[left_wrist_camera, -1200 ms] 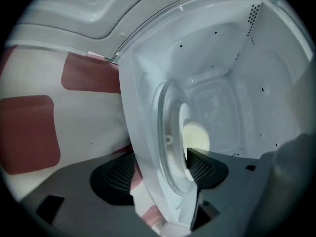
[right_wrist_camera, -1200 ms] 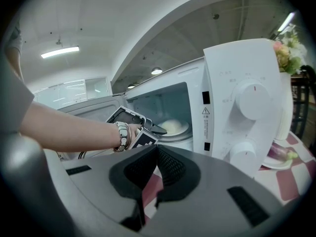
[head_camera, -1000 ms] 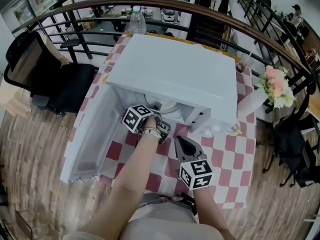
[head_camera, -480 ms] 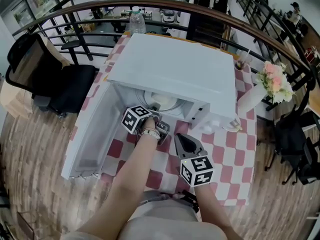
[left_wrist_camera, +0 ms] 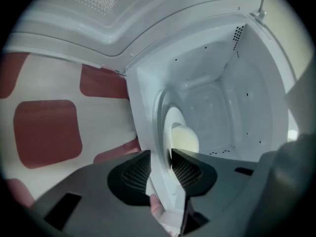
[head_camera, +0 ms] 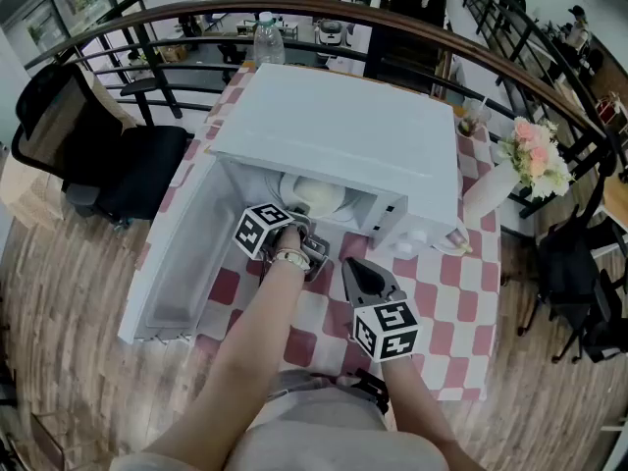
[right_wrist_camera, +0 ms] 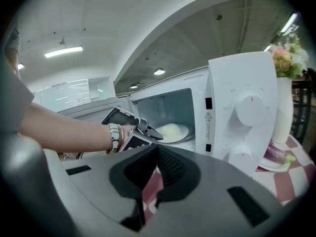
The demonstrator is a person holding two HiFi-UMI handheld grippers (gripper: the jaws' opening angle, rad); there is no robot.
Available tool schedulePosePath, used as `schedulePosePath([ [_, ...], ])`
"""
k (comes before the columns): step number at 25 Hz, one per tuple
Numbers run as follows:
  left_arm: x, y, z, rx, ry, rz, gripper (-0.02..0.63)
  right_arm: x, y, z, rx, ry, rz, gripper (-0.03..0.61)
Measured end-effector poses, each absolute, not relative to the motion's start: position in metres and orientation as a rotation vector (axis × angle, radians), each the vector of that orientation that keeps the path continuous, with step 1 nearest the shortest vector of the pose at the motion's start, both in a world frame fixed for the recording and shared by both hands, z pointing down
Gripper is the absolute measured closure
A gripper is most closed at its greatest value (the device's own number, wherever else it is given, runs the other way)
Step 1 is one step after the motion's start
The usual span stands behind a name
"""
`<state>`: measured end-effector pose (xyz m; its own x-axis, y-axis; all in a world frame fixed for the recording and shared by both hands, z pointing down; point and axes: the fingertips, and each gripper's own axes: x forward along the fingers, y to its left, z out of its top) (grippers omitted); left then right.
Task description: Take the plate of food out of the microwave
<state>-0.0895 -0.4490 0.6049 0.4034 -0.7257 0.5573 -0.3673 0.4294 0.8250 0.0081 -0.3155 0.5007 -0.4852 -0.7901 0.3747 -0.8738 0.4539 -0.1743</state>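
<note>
Nearest you: your right gripper (head_camera: 355,273), clenched on nothing over the checked desk (head_camera: 444,302); only its own view showed the pads meeting.

Next: your left gripper (left_wrist_camera: 160,157), jaws just closing, grasping the rim of the plate (left_wrist_camera: 169,122). That grip was seen in its own view alone.

The plate, with pale food (left_wrist_camera: 187,141), sat inside the open microwave (head_camera: 343,135).

Beyond, head view only: a bottle (head_camera: 269,39).
</note>
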Motion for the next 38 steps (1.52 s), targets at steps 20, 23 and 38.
schedulePosePath([
  [20,-0.092,-0.441,0.591,1.152,-1.138,-0.417,0.583,0.008,-0.313,0.499,1.423,-2.472,0.489,0.554],
  [23,-0.091,-0.441,0.586,1.176,-1.116,-0.453,0.591,0.008,-0.313,0.499,1.427,-2.469,0.488,0.554],
  [38,-0.091,-0.429,0.566,1.257,-1.033,-0.551,0.597,0.02,-0.31,0.487,1.492,-2.473,0.465,0.554],
])
